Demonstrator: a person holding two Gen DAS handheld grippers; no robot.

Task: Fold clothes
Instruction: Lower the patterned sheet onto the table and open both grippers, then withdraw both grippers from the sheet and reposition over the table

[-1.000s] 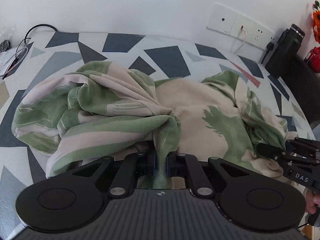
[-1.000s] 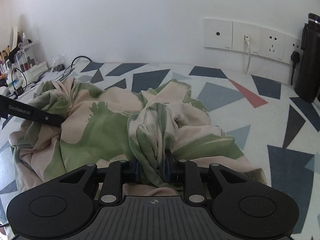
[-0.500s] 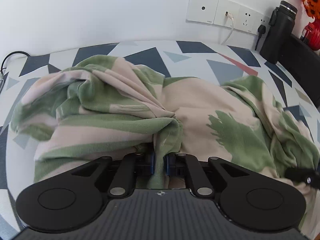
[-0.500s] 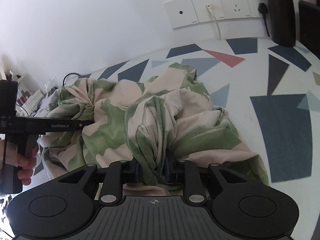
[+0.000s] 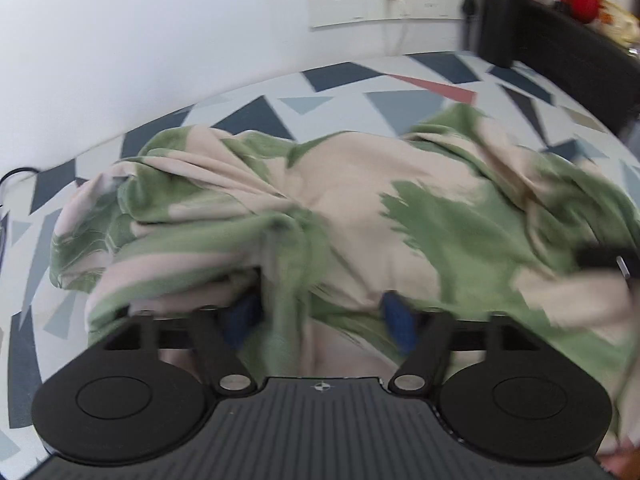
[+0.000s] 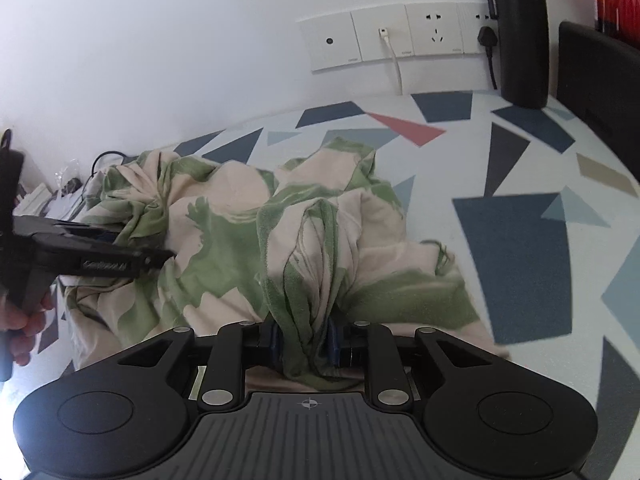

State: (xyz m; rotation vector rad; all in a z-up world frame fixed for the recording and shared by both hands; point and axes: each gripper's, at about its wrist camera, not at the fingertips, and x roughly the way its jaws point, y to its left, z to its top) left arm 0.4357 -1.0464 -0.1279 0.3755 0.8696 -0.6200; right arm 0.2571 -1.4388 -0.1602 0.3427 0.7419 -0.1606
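A table (image 6: 520, 248) covered in a white cloth printed with scattered triangles and angular patches in navy, grey-blue, pale blue, beige and one red carries everything here. A crumpled green-and-beige garment (image 6: 224, 240) lies bunched across its middle and left part, its folds heaped on one another. At the far right edge, against the wall, a tall black bottle (image 6: 520, 36) stands upright on the cloth. Just right of it sits a black box-like object (image 6: 596, 80); what it is cannot be told. At the far left edge a black cable (image 6: 105, 157) loops on the surface beside some blurred white clutter (image 6: 60, 200).
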